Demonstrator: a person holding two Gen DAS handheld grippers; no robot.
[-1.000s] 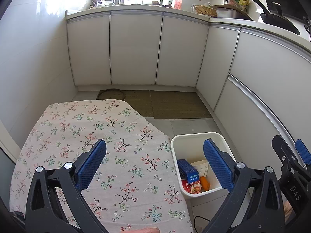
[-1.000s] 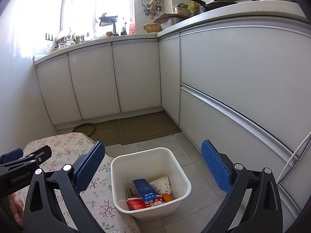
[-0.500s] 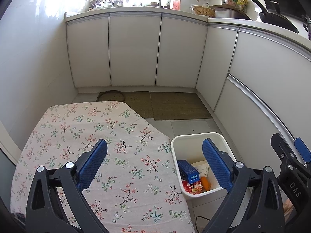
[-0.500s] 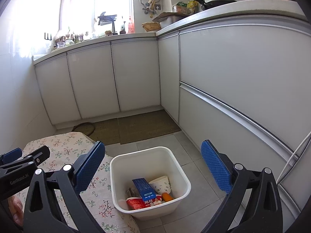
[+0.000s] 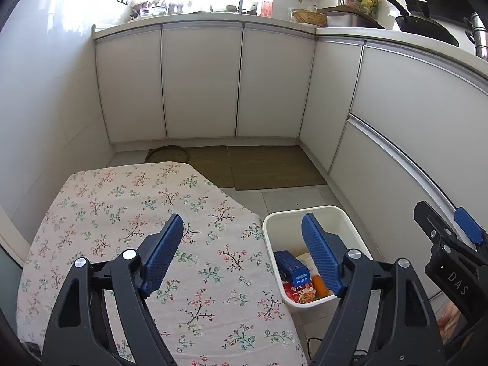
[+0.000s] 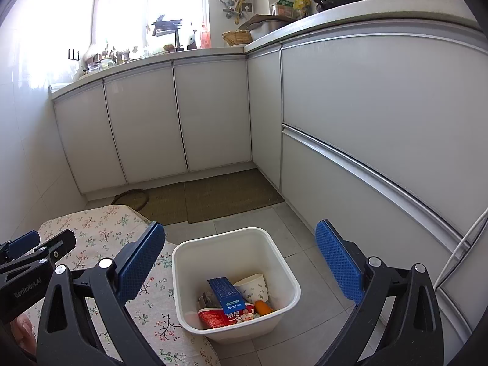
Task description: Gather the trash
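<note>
A white plastic bin [image 6: 283, 271] [image 5: 347, 219] stands on the floor beside the floral-cloth table [image 5: 128, 213] [image 6: 100, 228]. Inside lie a blue box [image 6: 227, 296] [image 5: 291, 267], a red packet [image 6: 219, 317] [image 5: 300, 294], a paper cup [image 6: 253, 286] and an orange item [image 6: 263, 306] [image 5: 319, 285]. My left gripper [image 5: 242, 225] hovers over the table's right edge, its jaws closing with nothing between them. My right gripper [image 6: 239, 244] hangs open above the bin, empty.
White cabinets [image 5: 201, 82] line the back and right. Brown mats [image 5: 268, 167] cover the floor ahead. The counter [image 6: 350, 9] carries a pan, pots and bottles. A white cable [image 6: 457, 256] hangs at the right. The other gripper shows at each view's edge.
The left gripper's blue pads have drawn closer together. The right gripper and the bin's contents look the same.
</note>
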